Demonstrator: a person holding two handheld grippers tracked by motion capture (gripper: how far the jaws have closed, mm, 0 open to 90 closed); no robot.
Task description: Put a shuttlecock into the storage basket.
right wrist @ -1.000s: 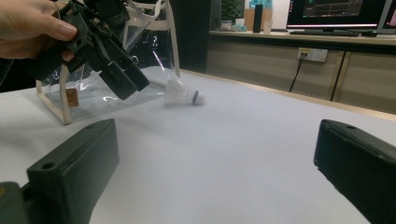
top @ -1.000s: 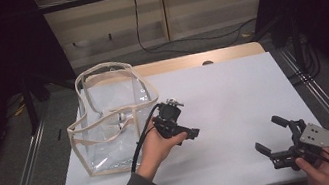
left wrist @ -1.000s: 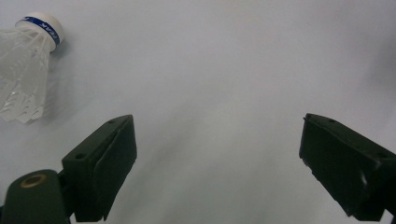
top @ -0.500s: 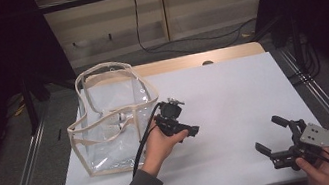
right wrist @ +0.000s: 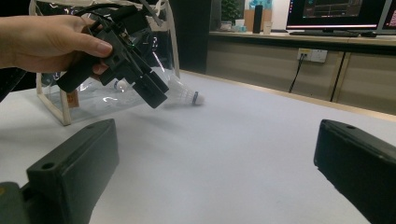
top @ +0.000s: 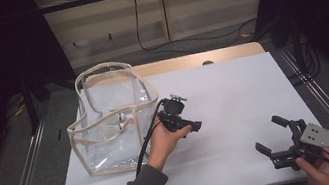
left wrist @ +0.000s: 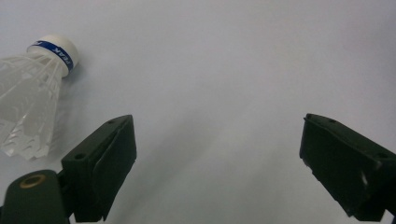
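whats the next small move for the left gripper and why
Probably shift the left gripper sideways over the white feathered shuttlecock with the blue-banded cork, then close. Its jaws stand wide open over bare white tabletop, and the shuttlecock lies on its side just outside one jaw, untouched.

Matt white bench (top: 233, 91); glossy clear plastic bag (top: 112, 126) with cloth trim; translucent plastic-looking shuttlecock (left wrist: 28, 102); matt black jaws.
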